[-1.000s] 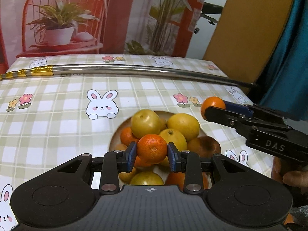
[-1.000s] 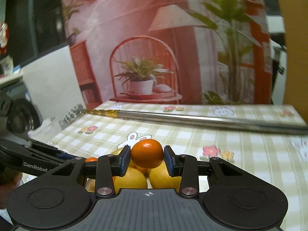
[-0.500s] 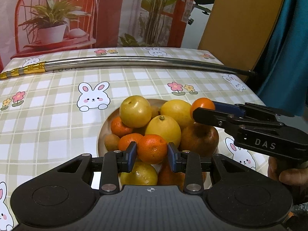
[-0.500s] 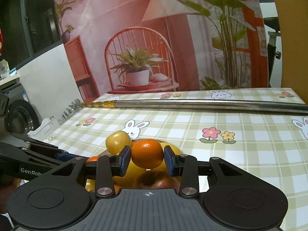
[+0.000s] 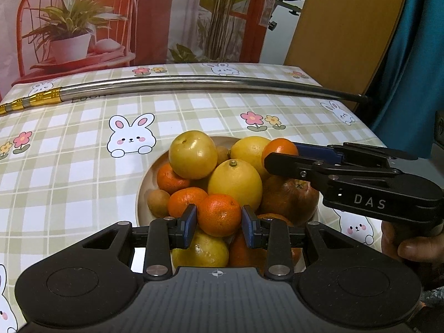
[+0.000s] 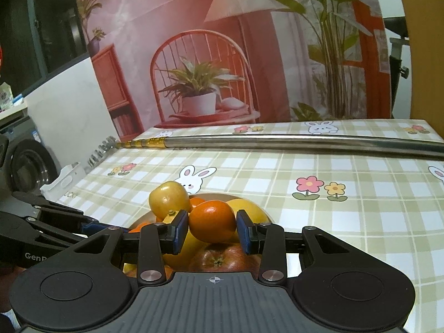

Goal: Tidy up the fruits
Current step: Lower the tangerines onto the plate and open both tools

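Note:
A beige bowl on the checked tablecloth is heaped with fruit: a yellow-green apple, two lemons, a red apple, small mandarins and a kiwi. My left gripper is shut on a mandarin just above the pile's near side. In the left wrist view the right gripper comes in from the right, shut on a second mandarin over the pile's far right. In the right wrist view that mandarin sits between the right gripper pads, above the red apple.
A long steel rod with a gold end lies across the table behind the bowl. A person's hand holds the right gripper's handle. The tablecloth lies bare left of the bowl. A printed backdrop stands behind the table.
Both grippers have come down toward the bowl, each still holding its mandarin. The fruit pile now fills more of both views, and the right gripper has moved in over the pile.

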`<state>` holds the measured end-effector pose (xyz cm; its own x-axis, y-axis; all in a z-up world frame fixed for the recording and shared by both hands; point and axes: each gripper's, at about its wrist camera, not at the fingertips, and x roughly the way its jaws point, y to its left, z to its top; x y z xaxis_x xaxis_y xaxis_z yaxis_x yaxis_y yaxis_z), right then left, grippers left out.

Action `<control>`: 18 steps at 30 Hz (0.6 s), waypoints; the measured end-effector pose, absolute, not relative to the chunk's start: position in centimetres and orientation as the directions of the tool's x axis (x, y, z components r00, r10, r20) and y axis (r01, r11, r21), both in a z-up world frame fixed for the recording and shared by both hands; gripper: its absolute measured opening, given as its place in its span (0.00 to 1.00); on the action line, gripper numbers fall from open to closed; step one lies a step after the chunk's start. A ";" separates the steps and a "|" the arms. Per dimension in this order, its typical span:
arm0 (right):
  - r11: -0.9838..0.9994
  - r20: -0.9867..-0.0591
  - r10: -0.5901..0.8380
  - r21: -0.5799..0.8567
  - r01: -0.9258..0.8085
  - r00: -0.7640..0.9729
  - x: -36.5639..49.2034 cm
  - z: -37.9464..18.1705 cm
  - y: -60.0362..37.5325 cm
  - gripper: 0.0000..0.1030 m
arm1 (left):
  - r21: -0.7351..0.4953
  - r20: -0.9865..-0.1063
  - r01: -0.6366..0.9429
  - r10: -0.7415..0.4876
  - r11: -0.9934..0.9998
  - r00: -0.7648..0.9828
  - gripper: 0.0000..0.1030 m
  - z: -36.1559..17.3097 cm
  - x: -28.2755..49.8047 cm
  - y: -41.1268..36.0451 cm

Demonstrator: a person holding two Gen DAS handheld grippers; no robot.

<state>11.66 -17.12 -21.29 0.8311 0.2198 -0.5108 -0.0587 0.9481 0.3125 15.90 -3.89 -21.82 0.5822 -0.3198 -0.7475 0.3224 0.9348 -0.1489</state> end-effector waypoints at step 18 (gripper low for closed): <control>0.951 -0.519 0.212 0.304 -0.053 0.828 11.6 -21.4 -16.8 0.35 | -0.155 -0.734 0.313 -0.321 0.937 0.598 0.39 -21.5 15.7 -3.5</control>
